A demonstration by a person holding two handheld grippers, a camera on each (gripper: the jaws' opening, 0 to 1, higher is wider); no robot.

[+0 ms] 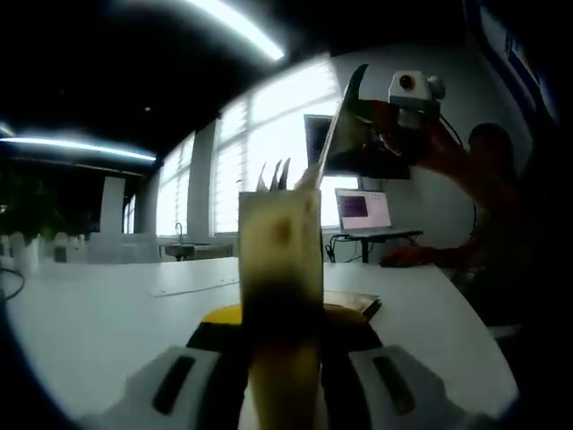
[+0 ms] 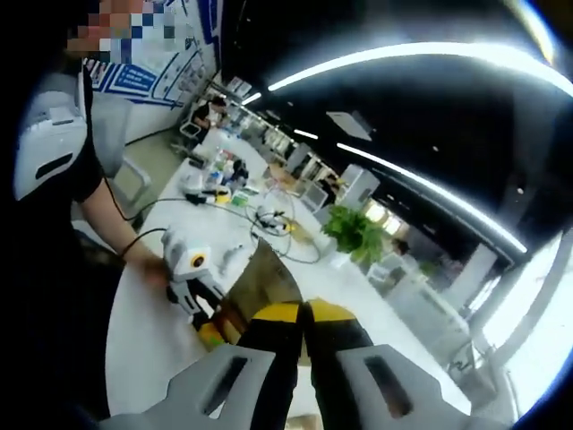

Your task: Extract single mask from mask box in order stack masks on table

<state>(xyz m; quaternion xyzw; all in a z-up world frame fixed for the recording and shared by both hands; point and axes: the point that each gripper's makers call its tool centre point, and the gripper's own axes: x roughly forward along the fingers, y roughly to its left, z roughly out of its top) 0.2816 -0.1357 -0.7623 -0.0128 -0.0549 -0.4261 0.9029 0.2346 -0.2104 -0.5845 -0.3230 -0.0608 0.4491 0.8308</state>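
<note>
One mask upright in left tool, jaws clamped on its lower end, above white table. Right tool raised upper right in left gripper view, pinching second sheet. In right gripper view: right tool jaws closed on sheet; left tool just beyond. Laptop on far table.
</note>
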